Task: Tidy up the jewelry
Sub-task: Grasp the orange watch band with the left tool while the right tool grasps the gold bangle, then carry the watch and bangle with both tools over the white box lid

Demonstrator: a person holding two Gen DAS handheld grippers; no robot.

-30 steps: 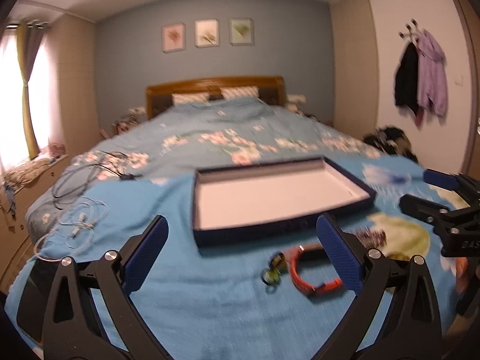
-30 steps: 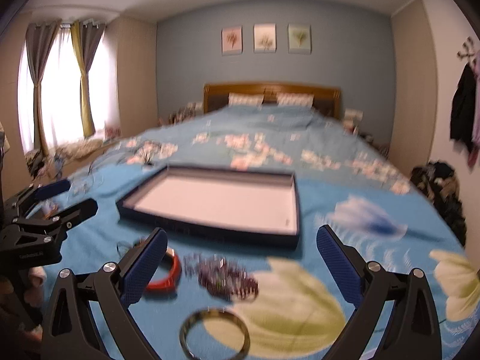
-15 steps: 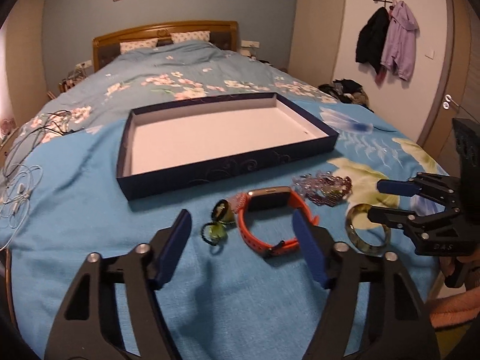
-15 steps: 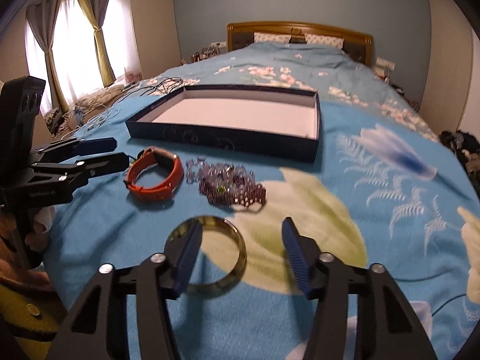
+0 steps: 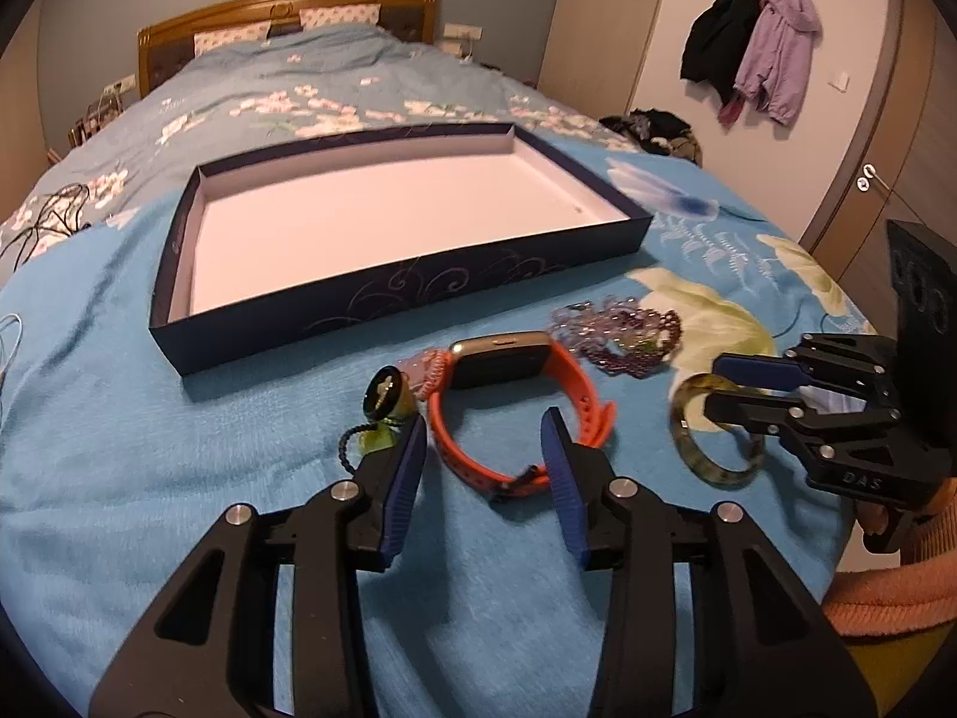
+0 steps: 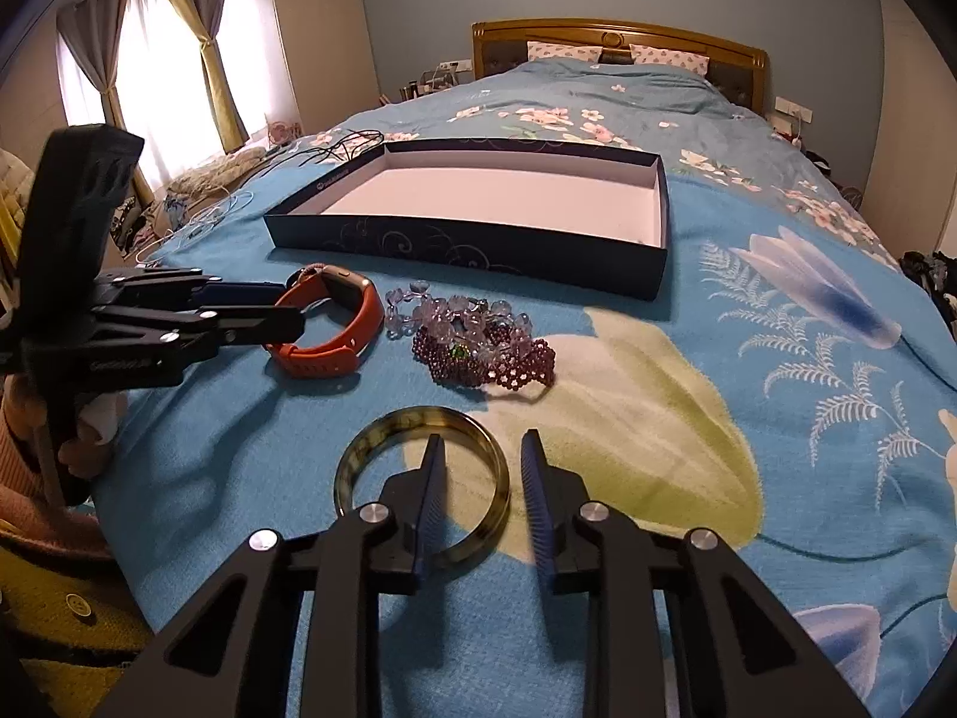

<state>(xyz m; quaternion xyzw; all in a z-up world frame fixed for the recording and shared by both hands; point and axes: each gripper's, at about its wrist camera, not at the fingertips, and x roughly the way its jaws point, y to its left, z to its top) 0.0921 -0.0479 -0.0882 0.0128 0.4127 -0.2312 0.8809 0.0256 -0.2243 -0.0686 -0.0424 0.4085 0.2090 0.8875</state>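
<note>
The left gripper (image 5: 483, 446) is held apart around the near strap of the orange watch (image 5: 514, 404) on the bed (image 5: 119, 419), not clamped. The right gripper (image 6: 478, 466) is held apart astride the right rim of the bangle (image 6: 421, 487). Beyond both, beaded bracelets (image 6: 478, 347) and the open box (image 6: 478, 239) are seen.

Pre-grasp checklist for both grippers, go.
1. Left gripper open, straddling the orange watch strap: ok.
2. Right gripper open, one finger inside the bangle, one outside: ok.
3. Pads touching either piece: cannot tell.
4. Box empty, ready to receive: ok.
5. Beaded bracelets apart from both grippers: ok.
6. Small charm close by left finger, snag risk: not ok.
</note>
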